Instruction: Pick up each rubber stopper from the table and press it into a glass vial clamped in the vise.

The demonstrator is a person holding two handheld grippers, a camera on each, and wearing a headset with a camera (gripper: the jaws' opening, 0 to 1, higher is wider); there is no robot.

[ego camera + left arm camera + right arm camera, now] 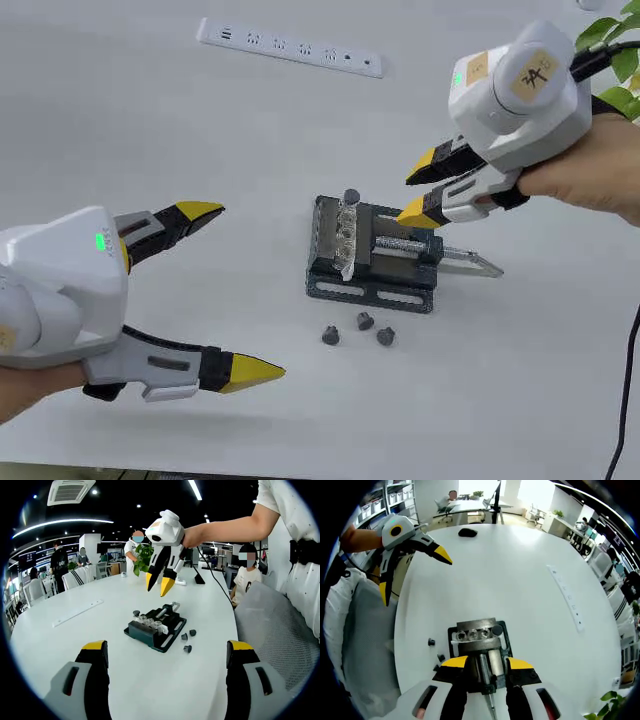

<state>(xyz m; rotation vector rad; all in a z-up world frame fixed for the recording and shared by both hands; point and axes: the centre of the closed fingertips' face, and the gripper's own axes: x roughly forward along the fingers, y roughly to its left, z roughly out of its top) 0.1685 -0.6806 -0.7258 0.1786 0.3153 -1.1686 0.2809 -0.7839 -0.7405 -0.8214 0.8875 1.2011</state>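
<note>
A dark bench vise (372,282) stands mid-table and clamps a row of glass vials (346,236). The farthest vial carries a grey rubber stopper (351,196). Three loose stoppers (365,321) lie on the table just in front of the vise. My right gripper (415,195) hovers open over the vise's right side, nothing between its yellow tips; in its own view the tips (487,663) straddle the vise screw (489,666). My left gripper (228,290) is wide open and empty at the lower left, well clear of the stoppers (187,649) and the vise (155,627).
A white power strip (290,47) lies at the far edge of the table. A green plant (610,60) and a black cable (625,400) are on the right. The vise handle (470,262) sticks out to the right. People stand in the room behind.
</note>
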